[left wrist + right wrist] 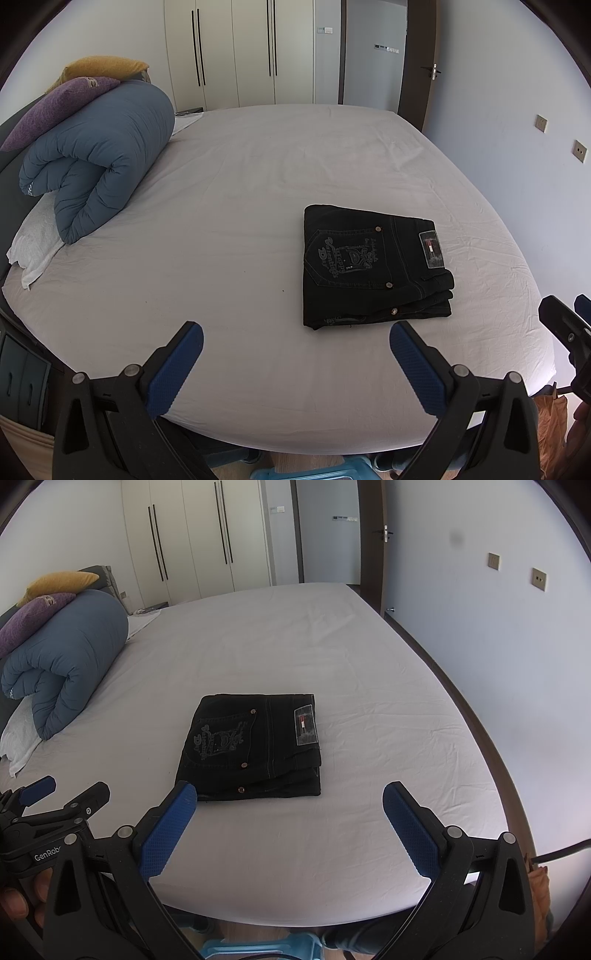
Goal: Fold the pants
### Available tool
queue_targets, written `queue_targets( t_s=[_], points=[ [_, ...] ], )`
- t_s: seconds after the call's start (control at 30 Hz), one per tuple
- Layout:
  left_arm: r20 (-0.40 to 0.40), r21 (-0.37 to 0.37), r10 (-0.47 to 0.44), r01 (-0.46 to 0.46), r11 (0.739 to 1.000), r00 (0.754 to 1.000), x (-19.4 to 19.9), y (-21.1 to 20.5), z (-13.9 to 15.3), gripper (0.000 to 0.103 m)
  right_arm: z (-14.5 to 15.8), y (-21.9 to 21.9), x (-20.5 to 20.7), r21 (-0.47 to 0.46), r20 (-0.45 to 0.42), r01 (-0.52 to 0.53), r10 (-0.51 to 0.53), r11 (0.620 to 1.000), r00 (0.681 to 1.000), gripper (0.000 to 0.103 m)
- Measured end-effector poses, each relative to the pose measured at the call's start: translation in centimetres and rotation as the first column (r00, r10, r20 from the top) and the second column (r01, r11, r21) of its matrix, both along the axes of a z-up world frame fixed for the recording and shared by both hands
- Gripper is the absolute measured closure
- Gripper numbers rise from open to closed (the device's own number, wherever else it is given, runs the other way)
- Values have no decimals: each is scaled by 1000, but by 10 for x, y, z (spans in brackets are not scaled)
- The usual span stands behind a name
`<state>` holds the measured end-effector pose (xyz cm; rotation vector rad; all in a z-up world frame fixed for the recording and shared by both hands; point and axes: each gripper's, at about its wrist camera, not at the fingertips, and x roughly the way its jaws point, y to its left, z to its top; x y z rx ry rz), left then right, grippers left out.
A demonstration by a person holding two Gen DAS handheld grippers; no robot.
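This is a bedroom in a home. A wide bed [258,184] with a pale fitted sheet fills most of the room. At its left, a rolled blue duvet [99,155] carries a purple cushion [55,107] and a yellow cushion [103,66]. Against the far wall stands a tall white wardrobe [236,55] with long dark handles. A door [417,62] with a lever handle is at the far right, and 2 wall switches [580,151] sit on the right wall.

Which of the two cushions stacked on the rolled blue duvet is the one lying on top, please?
The mustard-yellow cushion lies on top; the purple cushion sits beneath it, directly on the duvet.
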<state>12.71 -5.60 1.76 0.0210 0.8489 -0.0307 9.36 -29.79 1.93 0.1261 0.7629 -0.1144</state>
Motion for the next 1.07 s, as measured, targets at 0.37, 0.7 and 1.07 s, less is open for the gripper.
queue_targets(
  t_s=[0.37, 0.7, 1.07],
  points=[
    [-2, 2, -1, 1, 1000, 1000, -2, -2, -2, 0, 0, 0, -2, 3, -3, -3, 3, 1000, 1000, 0],
    [-4, -1, -6, 6, 1000, 1000, -4, -1, -3, 0, 0, -3, 0, 3, -5, -5, 5, 1000, 1000, 0],
    [11, 1, 6, -6, 1000, 1000, -7, 2, -2, 0, -3, -2, -6, 10, -11, -3, 3, 1000, 1000, 0]
  ],
)
